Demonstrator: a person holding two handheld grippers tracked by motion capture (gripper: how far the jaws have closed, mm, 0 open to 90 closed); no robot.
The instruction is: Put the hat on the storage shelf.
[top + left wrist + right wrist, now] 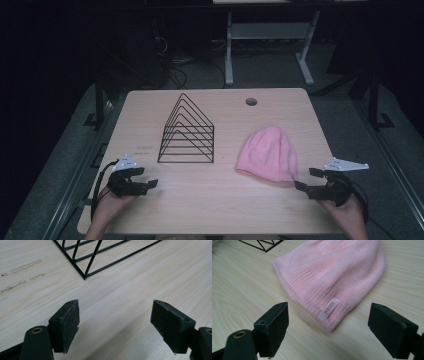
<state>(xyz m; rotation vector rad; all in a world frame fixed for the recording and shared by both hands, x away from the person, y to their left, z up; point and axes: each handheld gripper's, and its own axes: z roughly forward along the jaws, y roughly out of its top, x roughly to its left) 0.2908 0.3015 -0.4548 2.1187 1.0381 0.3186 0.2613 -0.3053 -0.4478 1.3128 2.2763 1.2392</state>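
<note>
Two spread grippers, left gripper and right gripper, flank the wire rack and pink beanie.

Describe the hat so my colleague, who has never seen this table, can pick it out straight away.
On the pale wooden table, look at the right half, to the right of the black wire rack. The hat lies flat there, just ahead of the right gripper, whose fingers stand open and apart from it. It is the only soft, pink thing: a knitted beanie with a ribbed edge and a small label reading WEDZE.

Dim room, sharp evenly lit tabletop
</note>
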